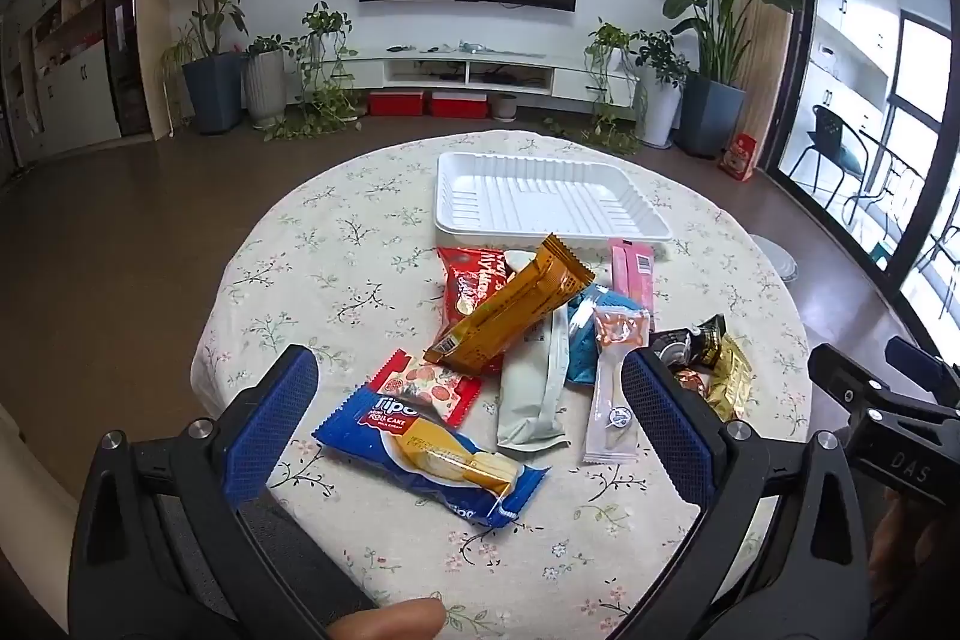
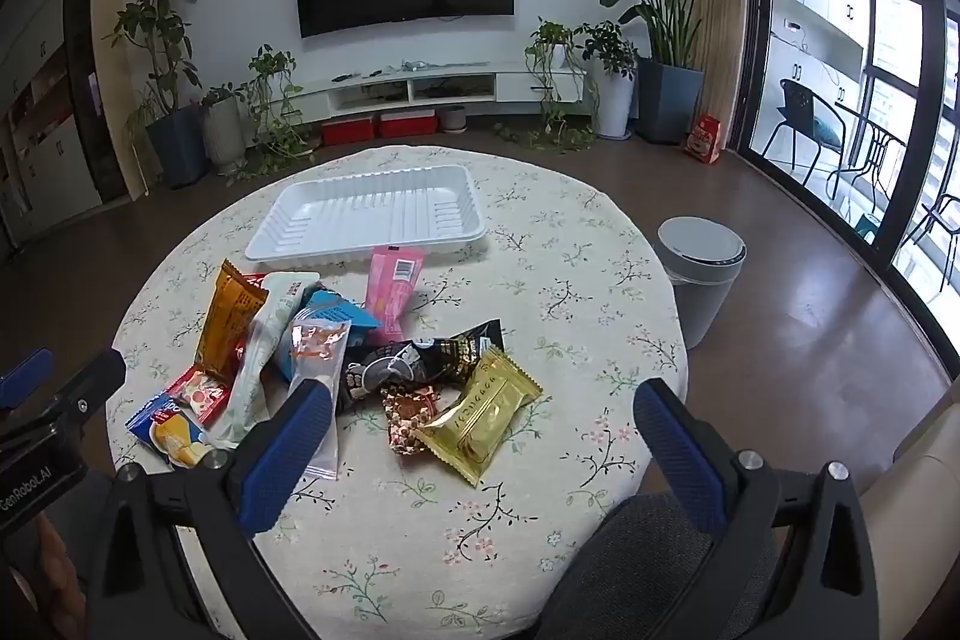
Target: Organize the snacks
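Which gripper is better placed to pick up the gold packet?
Right, probably. The gold packet lies between the open right gripper fingers, while the left gripper frames the blue packet.

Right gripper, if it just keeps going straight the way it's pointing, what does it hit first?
Probably the gold packet, lying between the open right gripper's fingers, nearest of the pile. Depth is uncertain; the brown packet beside it is close.

A white ribbed plastic tray (image 1: 549, 202) sits on the far side of a round table with a floral cloth (image 1: 336, 244); a heap of wrapped snacks lies just near of it. A blue roll-cake packet (image 1: 429, 457) lies nearest left, a gold foil packet (image 2: 480, 418) nearest right. A grey lidded bin (image 2: 699, 274) stands right of the table.
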Demonstrator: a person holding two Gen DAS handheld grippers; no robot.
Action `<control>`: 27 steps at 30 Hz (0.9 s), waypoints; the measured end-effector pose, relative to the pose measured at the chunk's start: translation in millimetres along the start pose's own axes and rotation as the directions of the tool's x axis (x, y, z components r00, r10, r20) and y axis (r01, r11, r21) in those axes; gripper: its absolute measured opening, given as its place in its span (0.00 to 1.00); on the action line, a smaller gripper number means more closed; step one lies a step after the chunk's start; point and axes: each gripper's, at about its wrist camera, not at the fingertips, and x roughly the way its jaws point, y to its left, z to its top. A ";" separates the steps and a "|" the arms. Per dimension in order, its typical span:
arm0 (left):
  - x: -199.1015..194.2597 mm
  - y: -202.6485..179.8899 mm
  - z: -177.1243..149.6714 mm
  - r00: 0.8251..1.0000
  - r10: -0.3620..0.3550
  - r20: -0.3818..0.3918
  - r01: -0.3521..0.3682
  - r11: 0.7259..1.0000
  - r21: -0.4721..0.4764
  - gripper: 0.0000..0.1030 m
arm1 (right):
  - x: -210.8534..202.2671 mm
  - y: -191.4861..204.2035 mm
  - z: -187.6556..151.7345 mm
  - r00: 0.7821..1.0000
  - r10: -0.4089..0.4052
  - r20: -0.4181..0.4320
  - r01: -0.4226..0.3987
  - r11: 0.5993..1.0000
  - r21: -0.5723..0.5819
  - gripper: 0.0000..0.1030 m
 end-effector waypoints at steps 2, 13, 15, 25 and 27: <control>0.9 1.6 0.6 1.000 -0.001 -0.001 0.001 1.000 0.003 1.00 | 0.3 0.0 0.0 1.000 -0.001 -0.001 0.001 1.000 -0.001 1.00; 7.6 -0.5 -7.0 1.000 0.027 -0.014 -0.026 0.999 0.023 1.00 | 0.0 5.1 -3.2 1.000 -0.002 -0.011 0.002 1.000 -0.010 1.00; 8.3 -1.1 -7.4 1.000 0.025 -0.014 -0.025 0.999 0.025 1.00 | -2.3 6.9 -3.9 1.000 -0.005 -0.009 0.005 1.000 -0.014 1.00; 10.2 -1.5 -10.4 1.000 0.026 -0.017 -0.026 0.999 0.027 1.00 | 1.6 2.7 -4.6 1.000 -0.001 -0.019 0.001 1.000 -0.010 1.00; 9.9 -0.3 -10.4 1.000 0.025 -0.018 -0.025 0.999 0.024 1.00 | 1.8 3.0 -4.5 1.000 -0.002 -0.019 0.002 1.000 -0.011 1.00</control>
